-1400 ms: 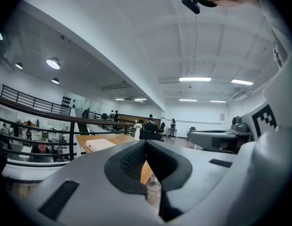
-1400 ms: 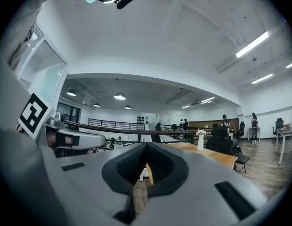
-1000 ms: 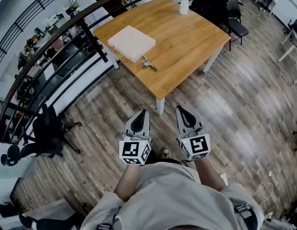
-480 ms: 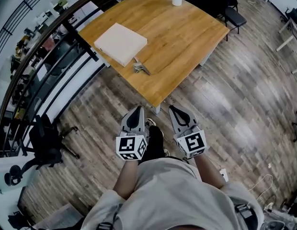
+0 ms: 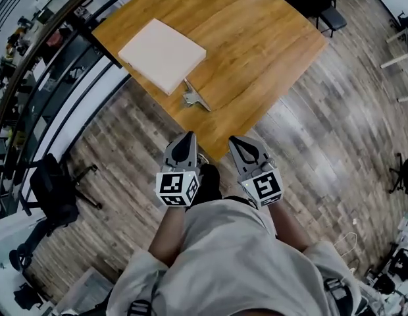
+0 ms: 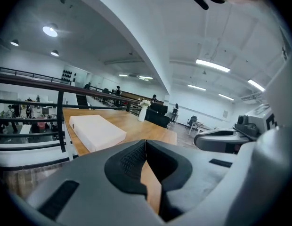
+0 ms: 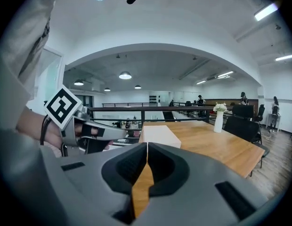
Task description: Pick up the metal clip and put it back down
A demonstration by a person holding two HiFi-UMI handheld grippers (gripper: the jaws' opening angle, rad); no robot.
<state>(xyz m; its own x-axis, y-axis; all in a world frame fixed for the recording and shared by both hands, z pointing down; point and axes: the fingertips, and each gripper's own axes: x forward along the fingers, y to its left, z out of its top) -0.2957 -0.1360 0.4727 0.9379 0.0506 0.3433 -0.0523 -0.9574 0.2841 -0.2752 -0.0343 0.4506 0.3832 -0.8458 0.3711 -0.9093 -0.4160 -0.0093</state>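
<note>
The metal clip (image 5: 195, 100) lies on the wooden table (image 5: 256, 51), near its front corner and just beside a flat white box (image 5: 162, 53). Both grippers hover over the floor short of the table's corner, pointing at it. My left gripper (image 5: 185, 137) is shut with nothing in it, and so is my right gripper (image 5: 239, 141). In the left gripper view the jaws (image 6: 145, 143) meet, and the white box (image 6: 96, 131) shows beyond them. The right gripper view shows its jaws (image 7: 147, 147) closed before the box (image 7: 158, 134). The clip is hidden in both gripper views.
A black railing (image 5: 66, 78) runs along the table's left side above a lower floor. A white vase (image 7: 218, 119) stands at the table's far edge, with black chairs (image 5: 332, 18) behind. Wood-plank floor (image 5: 322, 143) spreads to the right.
The person has walked toward the table: it now fills more of the head view, and both shut grippers have come up close to its near corner.
</note>
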